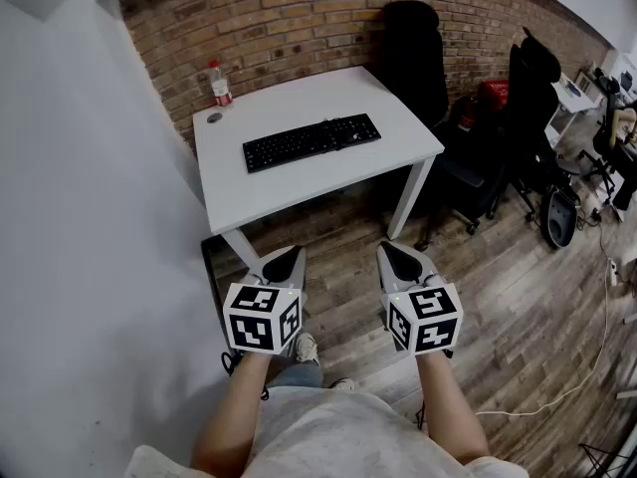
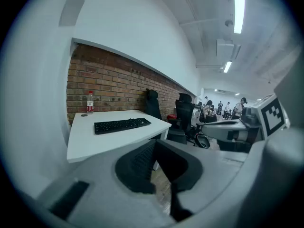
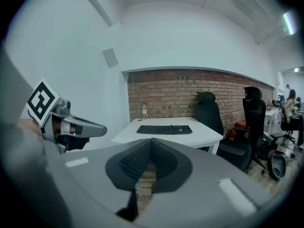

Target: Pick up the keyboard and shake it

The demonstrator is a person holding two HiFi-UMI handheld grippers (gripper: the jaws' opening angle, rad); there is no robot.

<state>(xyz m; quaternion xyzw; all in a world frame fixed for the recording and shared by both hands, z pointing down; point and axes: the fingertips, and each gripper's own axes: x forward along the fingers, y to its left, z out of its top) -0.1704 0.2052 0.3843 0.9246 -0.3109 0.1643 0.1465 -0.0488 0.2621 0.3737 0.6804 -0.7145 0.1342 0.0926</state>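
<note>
- My left tongs (image 1: 286, 257) and right tongs (image 1: 397, 253) are both closed on nothing, their ribbed black pads meeting inside smooth grey shells.
- The flat black keyboard (image 1: 312, 142) lies mid-way on the white rectangular surface (image 1: 299, 195), well ahead of me.
- A clear plastic bottle (image 1: 220, 85) stands at its far corner by the rough brick wall (image 1: 299, 13).

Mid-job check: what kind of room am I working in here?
Most likely an open-plan office: a white desk with a keyboard against a brick wall, black office chairs beside it, and people at workstations farther back.
</note>
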